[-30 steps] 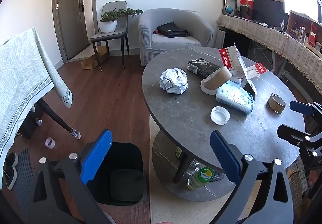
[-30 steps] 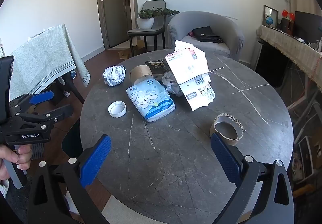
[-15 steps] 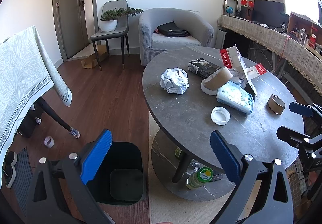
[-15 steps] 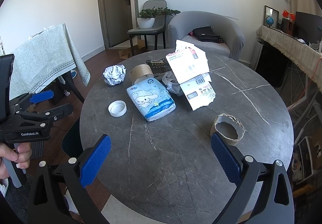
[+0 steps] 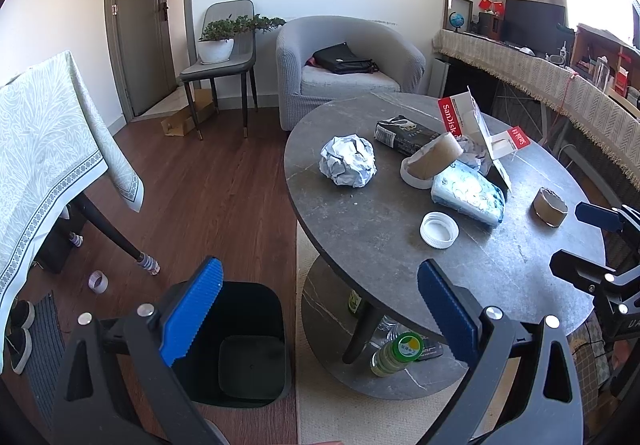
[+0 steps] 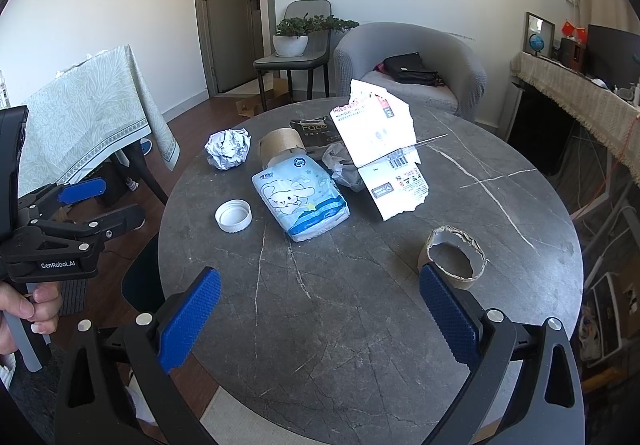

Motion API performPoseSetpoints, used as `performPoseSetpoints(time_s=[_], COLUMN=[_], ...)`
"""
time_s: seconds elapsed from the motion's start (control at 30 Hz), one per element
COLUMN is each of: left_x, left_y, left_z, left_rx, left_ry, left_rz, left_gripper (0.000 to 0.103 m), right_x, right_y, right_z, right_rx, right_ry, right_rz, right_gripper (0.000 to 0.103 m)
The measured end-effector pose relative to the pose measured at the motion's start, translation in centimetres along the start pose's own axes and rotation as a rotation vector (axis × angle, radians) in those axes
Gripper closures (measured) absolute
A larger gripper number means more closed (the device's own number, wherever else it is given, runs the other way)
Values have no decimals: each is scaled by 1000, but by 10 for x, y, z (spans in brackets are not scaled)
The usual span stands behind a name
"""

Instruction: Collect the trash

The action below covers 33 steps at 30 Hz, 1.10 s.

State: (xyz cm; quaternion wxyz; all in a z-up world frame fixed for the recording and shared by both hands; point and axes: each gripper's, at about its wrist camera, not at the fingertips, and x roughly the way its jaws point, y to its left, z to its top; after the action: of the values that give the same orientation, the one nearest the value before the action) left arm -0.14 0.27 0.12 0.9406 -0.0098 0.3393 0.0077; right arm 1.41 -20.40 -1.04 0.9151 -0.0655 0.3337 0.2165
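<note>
Both hand-held grippers, left (image 5: 316, 309) and right (image 6: 318, 311), gape empty; trash like the cardboard ring (image 6: 456, 257) sits on the desk (image 6: 360, 325), my left one above the bin (image 5: 240, 345), ready for drops.

L gripper (image 5: 320, 309) was wide open, blue pads (image 5: 191, 315) spread far apart, nothing btwn them. Seen from R cam, it (image 6: 102, 203) was held level, pointing fwd. A hand (image 6: 28, 307) gripped its handle from below, fingers curled round. R gripper (image 6: 320, 319) also wide open, empty, pads (image 6: 450, 315) well apart. From L cam, R gripper (image 5: 576, 237) sat at far right, jaws apart.
</note>
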Motion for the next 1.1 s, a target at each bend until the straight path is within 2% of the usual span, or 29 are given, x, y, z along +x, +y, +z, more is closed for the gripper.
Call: performPoseSetpoints(time_s=[1.1], left_x=[4], left_y=[-4], left_z=[-2], left_rx=[7], left_ry=[10], left_rz=[-1], left_gripper=[3], right_x=[-2], right_y=[1], right_z=[1], right_rx=[-7], right_ry=[2], right_rz=[-3], right_gripper=[3])
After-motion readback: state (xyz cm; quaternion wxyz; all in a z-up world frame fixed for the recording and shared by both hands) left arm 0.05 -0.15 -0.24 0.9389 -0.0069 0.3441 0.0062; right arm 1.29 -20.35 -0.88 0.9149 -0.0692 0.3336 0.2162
